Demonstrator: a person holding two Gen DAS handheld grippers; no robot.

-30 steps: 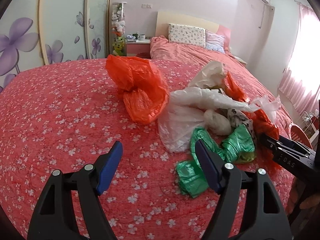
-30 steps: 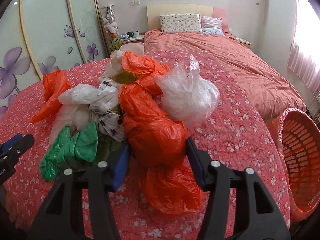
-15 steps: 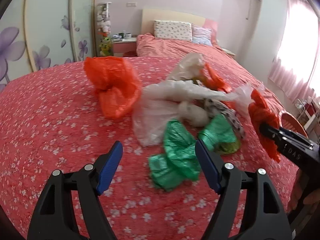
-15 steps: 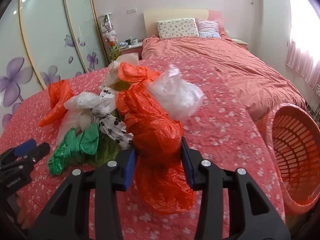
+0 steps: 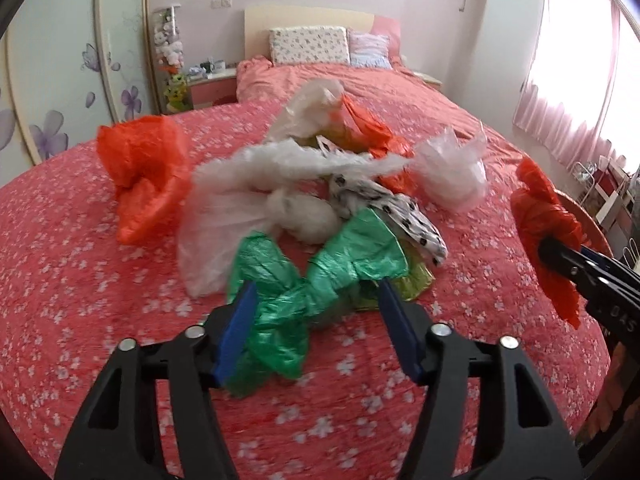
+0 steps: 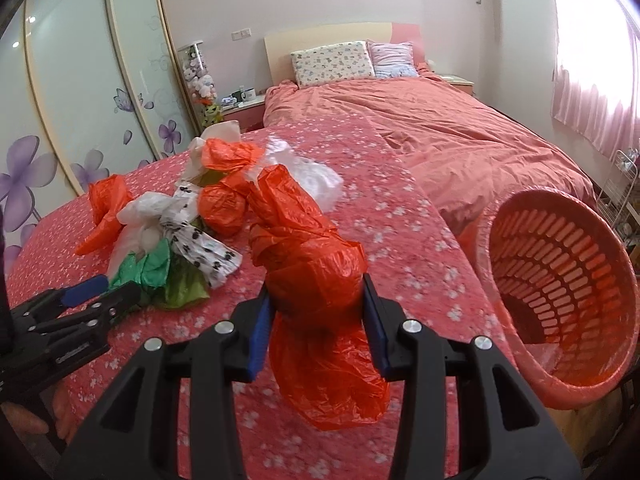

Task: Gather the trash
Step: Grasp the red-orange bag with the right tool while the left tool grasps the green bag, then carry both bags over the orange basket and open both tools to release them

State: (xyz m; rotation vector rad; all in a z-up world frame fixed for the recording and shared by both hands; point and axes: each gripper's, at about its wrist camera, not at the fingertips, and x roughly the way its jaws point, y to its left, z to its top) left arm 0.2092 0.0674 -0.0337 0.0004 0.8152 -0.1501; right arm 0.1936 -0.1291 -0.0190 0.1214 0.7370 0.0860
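A pile of crumpled plastic bags lies on the red flowered bedspread [image 5: 80,280]. Nearest me is a green bag [image 5: 340,264], knotted in the middle. My left gripper [image 5: 316,300] straddles it and its jaws are closing; the left pad touches the bag, while a gap shows at the right pad. In the right wrist view my right gripper [image 6: 316,296] is shut on an orange bag [image 6: 312,264], lifted off the bedspread with its tail hanging below. The same bag [image 5: 540,208] and right gripper [image 5: 556,248] appear at the right edge of the left wrist view.
An orange slatted basket [image 6: 500,220] stands beside the bed at the right, mouth tilted toward me. Left on the bedspread are another orange bag [image 5: 144,168], a white bag [image 5: 224,216], a paw-print bag [image 5: 384,208] and a clear bag [image 5: 452,176]. A wardrobe and nightstand stand behind.
My left gripper has moved forward over the green bag and its jaws have narrowed. My right gripper closed on the orange bag, lifted it and carried it right, toward the basket.
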